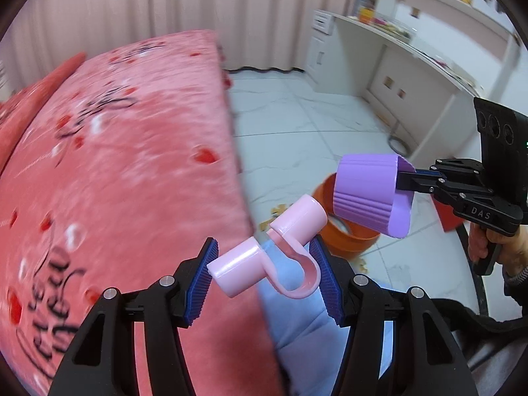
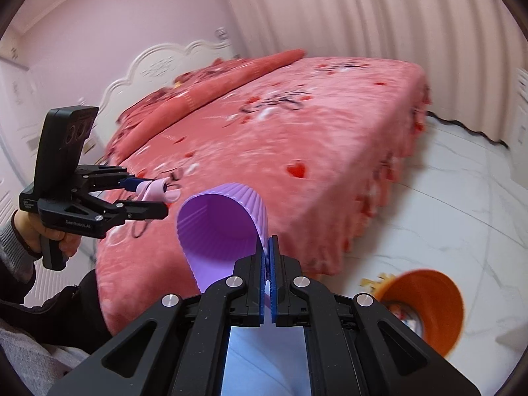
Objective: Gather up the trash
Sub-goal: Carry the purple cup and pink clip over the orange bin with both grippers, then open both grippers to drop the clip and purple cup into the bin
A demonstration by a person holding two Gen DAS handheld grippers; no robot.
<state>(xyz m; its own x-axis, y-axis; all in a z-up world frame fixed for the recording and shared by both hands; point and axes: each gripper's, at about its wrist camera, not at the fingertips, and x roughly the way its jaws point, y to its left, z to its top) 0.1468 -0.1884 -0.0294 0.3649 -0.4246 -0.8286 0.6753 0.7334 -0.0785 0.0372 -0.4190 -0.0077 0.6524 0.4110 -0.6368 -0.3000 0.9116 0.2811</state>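
Above the bed edge (image 1: 211, 178), a pink plastic clip piece (image 1: 270, 257) is pinched by the left gripper (image 1: 264, 280); a ribbed purple cup (image 2: 224, 227) is clamped at its rim by the right gripper (image 2: 268, 264), near the orange bin (image 2: 425, 300) on the floor.

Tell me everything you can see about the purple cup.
The purple cup is a soft-looking, ribbed cup, lilac outside and deeper purple inside, and looks empty. It is held in the air, tipped on its side, with its mouth squashed out of round. The right gripper is shut on its rim, one finger inside and one outside. Nothing else touches it. From the left wrist view it hangs above the orange bin on the floor.
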